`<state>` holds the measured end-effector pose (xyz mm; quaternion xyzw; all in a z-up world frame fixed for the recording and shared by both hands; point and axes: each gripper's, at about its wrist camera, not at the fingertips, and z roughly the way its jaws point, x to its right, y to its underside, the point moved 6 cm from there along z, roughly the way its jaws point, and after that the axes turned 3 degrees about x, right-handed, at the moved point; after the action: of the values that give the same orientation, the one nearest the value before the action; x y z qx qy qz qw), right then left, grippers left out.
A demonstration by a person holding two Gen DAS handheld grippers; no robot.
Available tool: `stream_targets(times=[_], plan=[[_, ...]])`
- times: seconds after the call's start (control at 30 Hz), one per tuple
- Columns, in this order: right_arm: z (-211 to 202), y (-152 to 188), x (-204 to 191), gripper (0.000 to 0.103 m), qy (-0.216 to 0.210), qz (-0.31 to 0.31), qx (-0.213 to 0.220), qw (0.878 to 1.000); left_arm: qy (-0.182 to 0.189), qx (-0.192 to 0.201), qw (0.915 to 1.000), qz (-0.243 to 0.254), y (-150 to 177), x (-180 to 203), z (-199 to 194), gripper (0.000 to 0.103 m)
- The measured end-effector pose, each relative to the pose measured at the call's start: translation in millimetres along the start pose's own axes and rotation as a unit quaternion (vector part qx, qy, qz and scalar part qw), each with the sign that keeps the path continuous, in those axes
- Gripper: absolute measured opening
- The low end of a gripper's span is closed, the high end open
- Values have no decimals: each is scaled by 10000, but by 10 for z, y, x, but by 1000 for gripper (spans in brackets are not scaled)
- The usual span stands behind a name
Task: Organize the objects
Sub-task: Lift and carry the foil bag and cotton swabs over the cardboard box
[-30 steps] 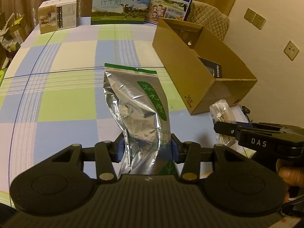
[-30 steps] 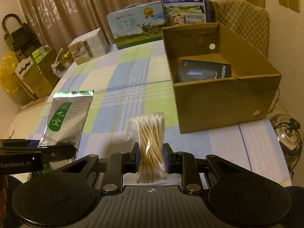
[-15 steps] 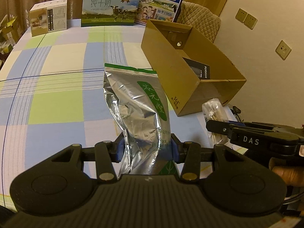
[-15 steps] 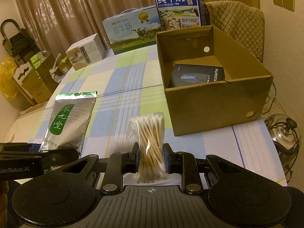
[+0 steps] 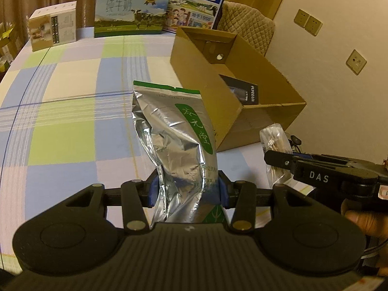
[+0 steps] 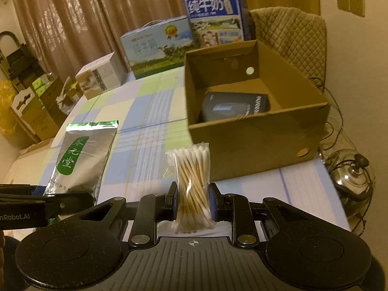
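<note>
Both grippers are loaded. The left gripper (image 5: 186, 191) is clamped on the lower part of a silver foil pouch (image 5: 174, 143) with a green label, blue pads pressed into either side, the pouch standing up and leaning slightly, above the checked tabletop (image 5: 63, 131). From the right wrist view the same pouch (image 6: 82, 155) sits off to the left, with the left gripper's black finger crossing in front of its bottom edge.

The right gripper (image 6: 192, 201) is squeezed on a clear packet of cotton swabs (image 6: 192, 184), wooden sticks bunched upright, white tips showing at top and bottom. In the left wrist view that packet (image 5: 274, 140) peeks up beside the right gripper's dark finger marked "DAS", and the person's hand (image 5: 363, 220) is visible gripping the tool at the right edge.

Ahead and to the right stands an open cardboard box (image 6: 262, 145) near the tabletop's right edge, a dark boxed item (image 6: 232, 106) lying on its floor. At the far end of the tabletop stand two milk cartons (image 5: 131, 9) side by side and a small white box (image 5: 53, 29) further left. A quilted chair back (image 6: 291, 36) rises behind the cardboard box, and curtains (image 6: 72, 19) fill the background.
</note>
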<state>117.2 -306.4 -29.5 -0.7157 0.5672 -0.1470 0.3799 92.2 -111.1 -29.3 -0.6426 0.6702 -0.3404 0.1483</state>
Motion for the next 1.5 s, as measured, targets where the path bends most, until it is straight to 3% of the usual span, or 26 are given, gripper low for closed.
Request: stream_targets(times=[0.47,0.8,1.23,1.5], plan=[[-309,-536,543,21,364,183,548,9977,361,176,9986,346,-518,599,200,41],[-388,-1024,665,21,431,20,881,9952,525,292,9974,410,-883,914,383,41],[-162,-1248,754,21,474,-108,840,9953,615,245,9968,443,-1076,1039,660,41],[126,-1447,921,21,561,-164,682,9960,533,298,9977,309,-1421,949,926,41]])
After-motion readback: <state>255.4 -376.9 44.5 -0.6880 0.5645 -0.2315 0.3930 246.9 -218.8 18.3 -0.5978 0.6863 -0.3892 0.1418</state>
